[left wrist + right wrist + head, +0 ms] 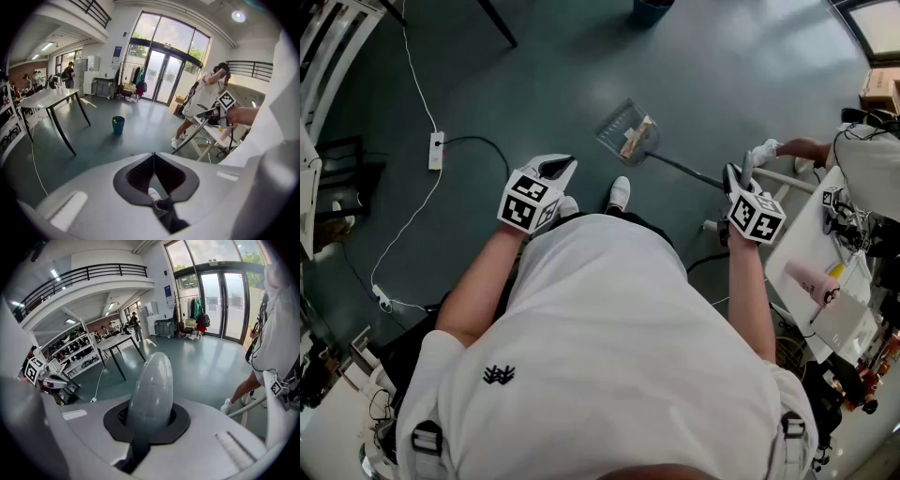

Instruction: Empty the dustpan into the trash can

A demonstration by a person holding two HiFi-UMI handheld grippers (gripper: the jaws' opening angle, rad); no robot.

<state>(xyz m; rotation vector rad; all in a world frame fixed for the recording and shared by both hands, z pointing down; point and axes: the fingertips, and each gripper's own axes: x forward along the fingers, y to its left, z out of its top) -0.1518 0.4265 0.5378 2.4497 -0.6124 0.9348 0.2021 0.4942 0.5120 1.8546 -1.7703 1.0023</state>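
Note:
The clear dustpan [630,131] hangs low over the grey floor ahead of my feet, with brown scraps in it. Its long thin handle [686,170] runs back to my right gripper [739,176], which is shut on the handle's rounded grey end [151,390]. My left gripper [557,170] hovers at my left side, jaws shut with nothing between them; the left gripper view shows the seam closed [153,165]. The teal trash can [652,8] stands at the far top edge, apart from the dustpan, and shows upright in the left gripper view [118,124].
A white power strip [437,150] and its cable lie on the floor to the left. A black-legged table [50,98] stands beyond. At the right are another person [867,161] and a white table [814,246] with a pink item.

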